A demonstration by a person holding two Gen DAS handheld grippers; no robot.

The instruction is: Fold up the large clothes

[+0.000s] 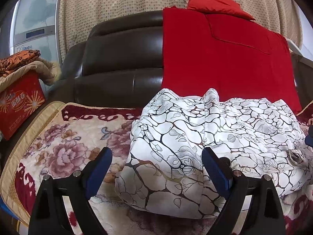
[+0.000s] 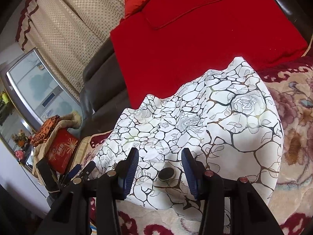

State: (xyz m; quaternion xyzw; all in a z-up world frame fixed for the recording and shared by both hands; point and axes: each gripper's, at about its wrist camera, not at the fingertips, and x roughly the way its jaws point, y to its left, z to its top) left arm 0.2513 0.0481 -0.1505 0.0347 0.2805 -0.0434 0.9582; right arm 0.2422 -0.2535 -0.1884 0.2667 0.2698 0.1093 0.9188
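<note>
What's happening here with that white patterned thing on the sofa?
A person with a gripper in each hand is folding a white patterned garment on a floral blanket over a dark sofa. The left gripper and right gripper both hover open over its near edge, gripping nothing. The garment looks partly folded.

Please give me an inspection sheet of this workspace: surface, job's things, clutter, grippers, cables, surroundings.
surface: floral blanket over a dark sofa.
job's things: white patterned garment lies bunched on the blanket, a round button showing.
clutter: red box under piled fabrics; red cloth and red cushion.
grippers: left gripper open at the garment's edge; right gripper open over the button.
cables: nothing seen.
surroundings: dotted curtain.
</note>
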